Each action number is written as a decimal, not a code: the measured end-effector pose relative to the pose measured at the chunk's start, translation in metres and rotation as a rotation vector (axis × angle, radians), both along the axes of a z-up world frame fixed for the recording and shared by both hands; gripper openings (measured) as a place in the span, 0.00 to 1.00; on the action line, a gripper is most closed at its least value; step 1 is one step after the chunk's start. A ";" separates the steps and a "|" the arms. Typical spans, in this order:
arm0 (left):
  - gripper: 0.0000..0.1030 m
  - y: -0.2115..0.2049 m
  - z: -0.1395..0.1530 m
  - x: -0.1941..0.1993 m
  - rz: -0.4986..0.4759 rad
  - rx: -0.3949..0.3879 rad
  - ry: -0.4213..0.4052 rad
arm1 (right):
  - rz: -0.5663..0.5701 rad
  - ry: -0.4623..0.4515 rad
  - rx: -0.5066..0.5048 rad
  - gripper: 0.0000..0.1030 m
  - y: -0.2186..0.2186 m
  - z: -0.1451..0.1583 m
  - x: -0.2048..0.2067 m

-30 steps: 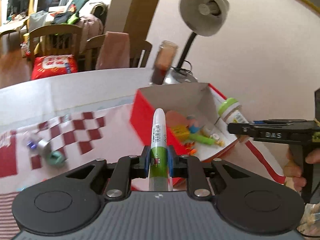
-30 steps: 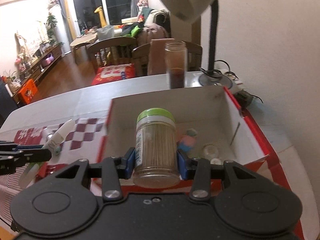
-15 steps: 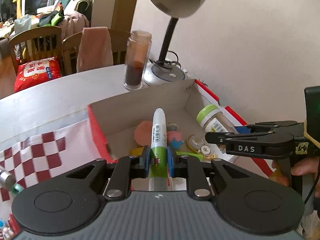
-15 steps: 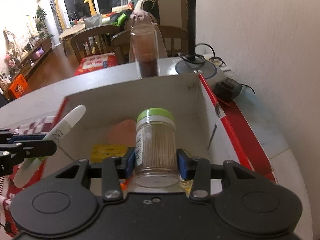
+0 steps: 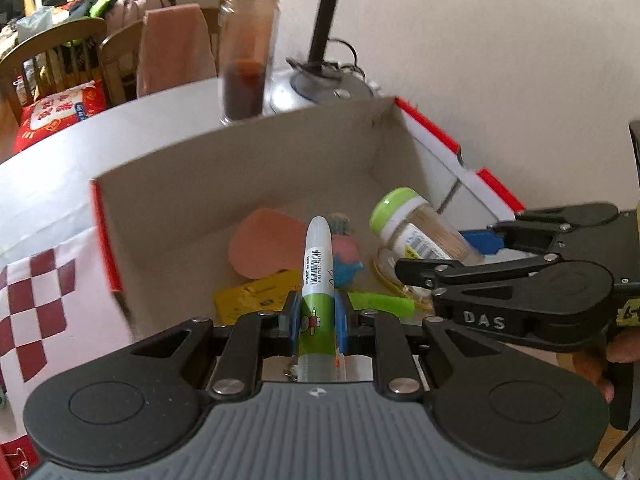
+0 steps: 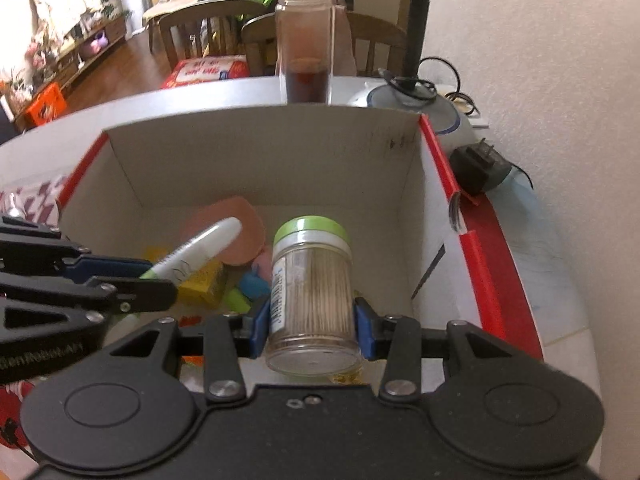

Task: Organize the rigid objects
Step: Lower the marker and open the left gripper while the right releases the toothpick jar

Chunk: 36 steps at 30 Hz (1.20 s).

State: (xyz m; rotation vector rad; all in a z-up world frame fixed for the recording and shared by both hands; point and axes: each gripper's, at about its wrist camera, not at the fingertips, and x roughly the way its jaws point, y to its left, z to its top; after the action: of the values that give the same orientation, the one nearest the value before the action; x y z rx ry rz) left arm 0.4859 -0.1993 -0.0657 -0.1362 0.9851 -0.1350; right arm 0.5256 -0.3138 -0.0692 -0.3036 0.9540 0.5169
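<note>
Over the open box (image 6: 256,168) on the desk, my right claw (image 6: 311,320) clamps a stiff, smooth toothpick jar (image 6: 310,276) around its middle; it could slip. My left claw (image 5: 317,316) pinches a light, rigid marker (image 5: 318,276) near its base.

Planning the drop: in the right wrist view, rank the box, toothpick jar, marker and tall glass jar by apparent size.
1. cardboard box
2. toothpick jar, enlarged by nearness
3. tall glass jar and marker: look alike, unranked; jar farther away.
</note>
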 end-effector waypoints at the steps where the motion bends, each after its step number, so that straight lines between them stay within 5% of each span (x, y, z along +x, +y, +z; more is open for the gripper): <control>1: 0.16 -0.003 -0.002 0.001 -0.008 0.006 0.007 | 0.001 0.005 -0.004 0.41 0.000 -0.002 0.001; 22: 0.17 -0.022 -0.031 0.016 -0.023 0.041 0.166 | 0.004 0.050 -0.074 0.43 0.004 -0.023 0.008; 36: 0.19 -0.019 -0.024 0.005 -0.003 0.040 0.134 | -0.023 0.007 -0.030 0.59 -0.005 -0.006 -0.001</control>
State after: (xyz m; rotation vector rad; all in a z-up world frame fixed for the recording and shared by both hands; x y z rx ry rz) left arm 0.4907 -0.2179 -0.0896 -0.1086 1.1207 -0.1097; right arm 0.5248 -0.3184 -0.0750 -0.3174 0.9711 0.4832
